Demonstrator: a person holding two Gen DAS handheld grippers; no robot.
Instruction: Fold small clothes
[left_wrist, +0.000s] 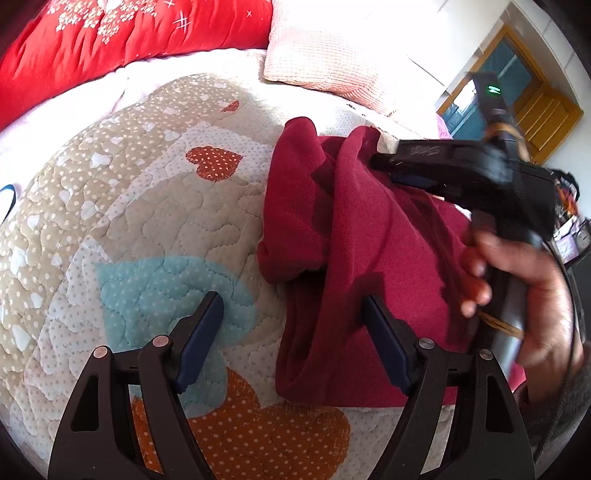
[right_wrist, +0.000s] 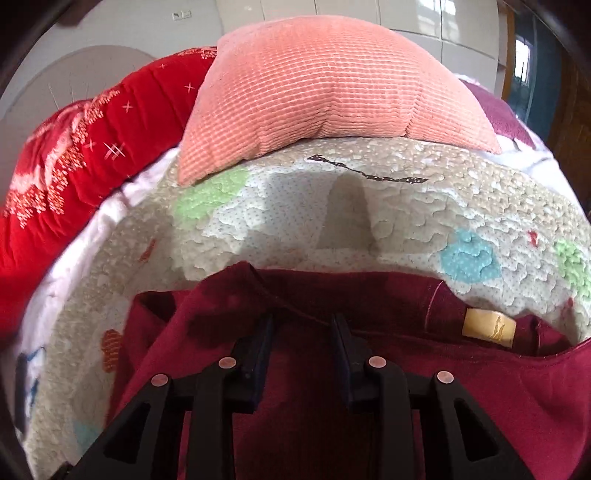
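A dark red garment (left_wrist: 354, 251) lies bunched on the quilted bedspread (left_wrist: 155, 206). My left gripper (left_wrist: 291, 306) is open, low over the garment's left edge, one finger over the quilt and one over the cloth. In the left wrist view my right gripper (left_wrist: 384, 168) reaches in from the right, and its fingertips lift a fold of the garment. In the right wrist view the right gripper (right_wrist: 303, 325) has its fingers partly apart with the dark red garment (right_wrist: 314, 406) between and under them. A tan label (right_wrist: 489, 326) shows on the garment.
A salmon ribbed pillow (right_wrist: 332, 92) lies at the far side of the bed and also shows in the left wrist view (left_wrist: 332, 48). A red embroidered quilt (left_wrist: 122, 29) lies along the far left. A wooden door (left_wrist: 532, 99) stands at the far right.
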